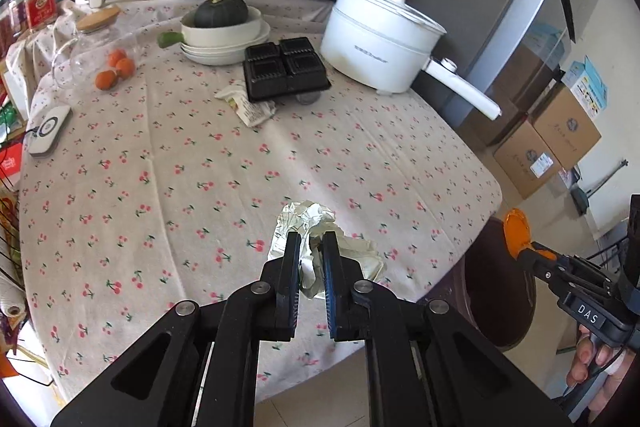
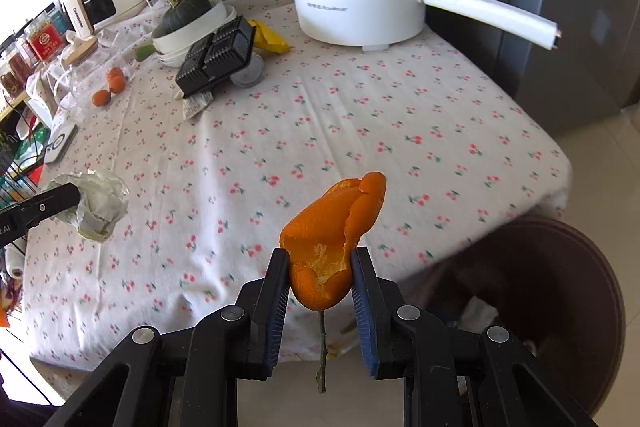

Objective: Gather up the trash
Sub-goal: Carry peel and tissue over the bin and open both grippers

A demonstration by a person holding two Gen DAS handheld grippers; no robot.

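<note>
Left gripper clenched on a crumpled foil wrapper, lower centre — lifted clear of the cherry-print tablecloth.
Right gripper pinches orange peel at lower centre — brown trash bin lower right, likely its drop.

Black tool, blue pads, silver screws.

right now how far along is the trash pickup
Partway. Done: some scraps already lie in the brown bin. In hand: the left tongs grip crumpled paper and the right tongs grip an orange peel, both by the table's near edge beside the bin. Left: the black plastic tray and the torn wrapper beside it.
</note>
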